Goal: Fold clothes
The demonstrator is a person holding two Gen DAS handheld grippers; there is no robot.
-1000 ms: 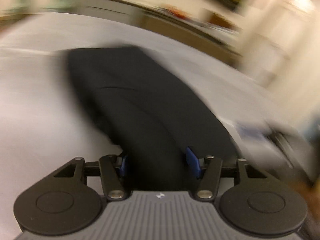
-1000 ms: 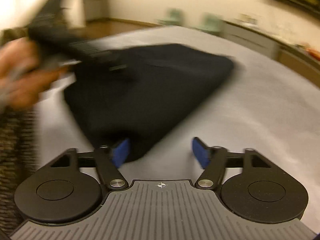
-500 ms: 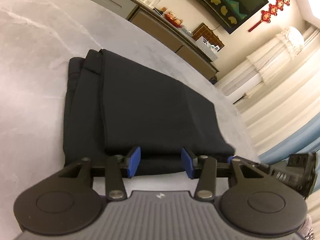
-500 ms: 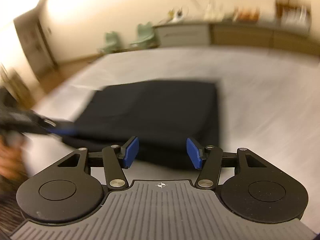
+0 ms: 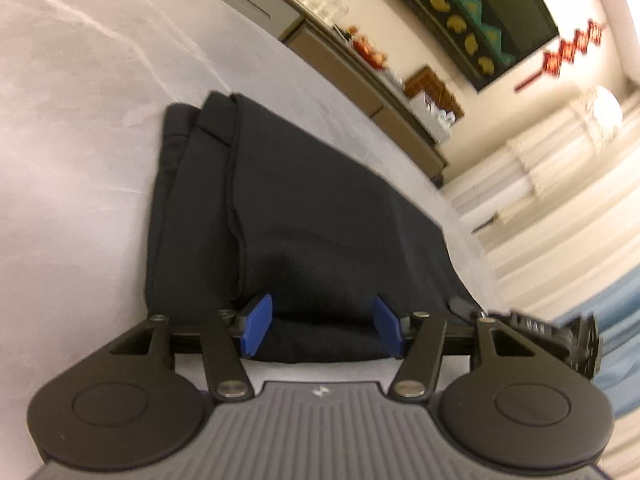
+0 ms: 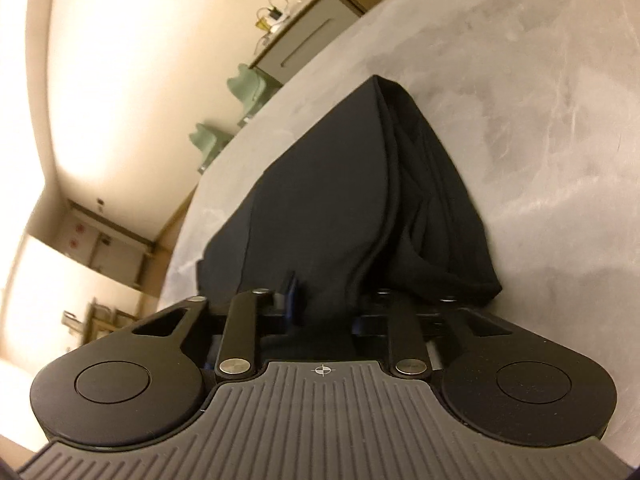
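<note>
Two grippers at black garment on desk | right gripper fingers closing, pinching its edge | left gripper fingers opening, straddling hem | risk: lopsided lift undoes fold

Home dining rm: sideboard, red knot decor, curtains.

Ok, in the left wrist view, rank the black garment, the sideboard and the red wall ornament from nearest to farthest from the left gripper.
1. Black garment: folded on the table, its near edge between the left gripper's fingers.
2. Sideboard: beyond the table, upper middle.
3. Red wall ornament: on the far wall, upper right.
</note>
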